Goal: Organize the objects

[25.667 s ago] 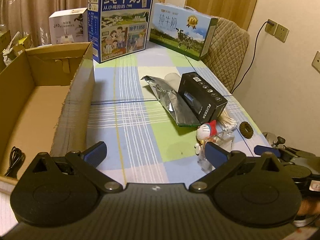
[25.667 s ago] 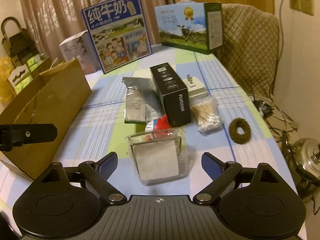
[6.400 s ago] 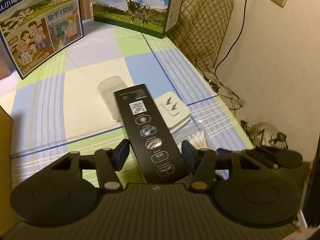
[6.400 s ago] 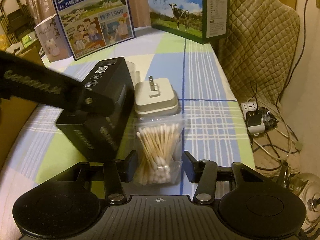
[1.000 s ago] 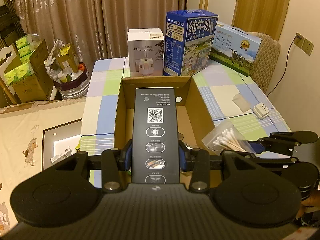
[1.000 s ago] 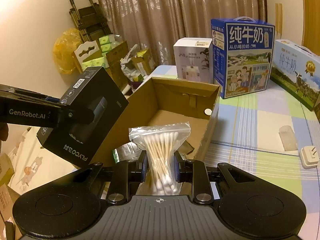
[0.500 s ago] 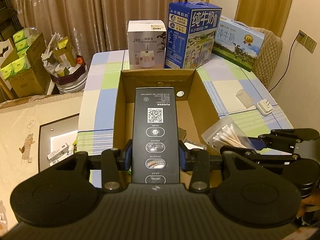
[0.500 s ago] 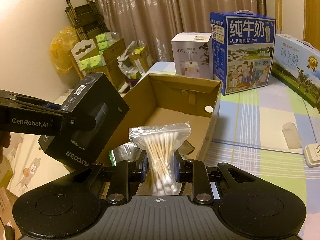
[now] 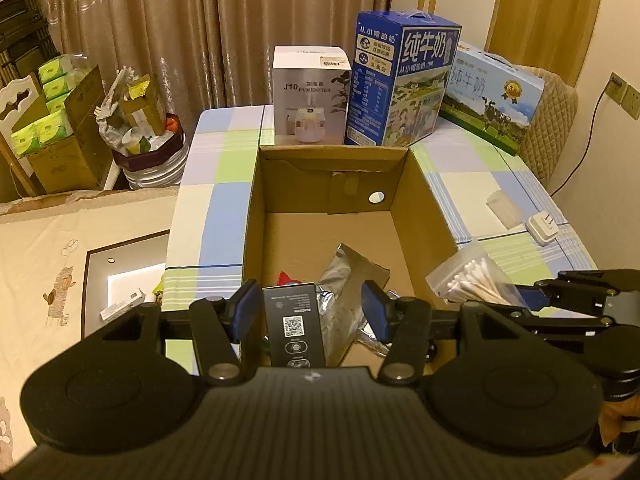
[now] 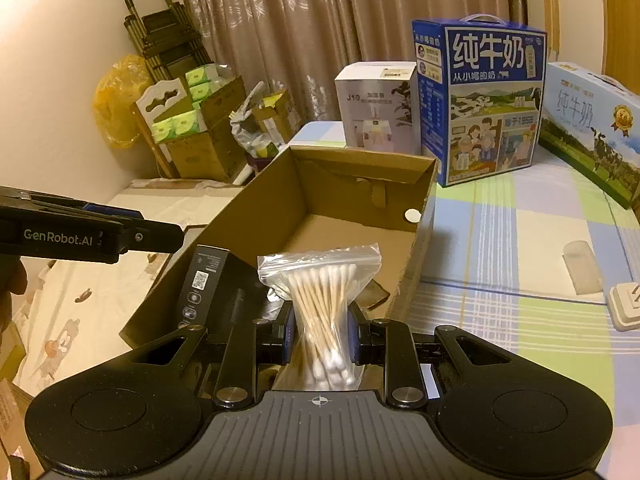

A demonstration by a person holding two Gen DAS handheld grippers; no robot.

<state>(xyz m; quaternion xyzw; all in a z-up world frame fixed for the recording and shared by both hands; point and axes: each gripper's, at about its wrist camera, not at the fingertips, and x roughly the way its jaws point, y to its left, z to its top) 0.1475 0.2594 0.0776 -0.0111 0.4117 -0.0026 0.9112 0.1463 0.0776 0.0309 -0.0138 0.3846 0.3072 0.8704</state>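
Note:
My left gripper is open above the near end of the open cardboard box. The black product box lies free inside the cardboard box below the open jaws, leaning on the near wall; it also shows in the right wrist view. A silver foil bag and a red-topped toy lie beside it. My right gripper is shut on a clear bag of cotton swabs, held over the box's near right corner. The swab bag also shows in the left wrist view.
A white plug adapter and a frosted cup lie on the checked tablecloth right of the cardboard box. A white humidifier box and two milk cartons stand behind it. Cartons and a bin stand on the floor at left.
My left gripper has opened and let go of the black product box, which now rests inside the cardboard box. The right gripper still holds the swab bag, slightly nearer the box.

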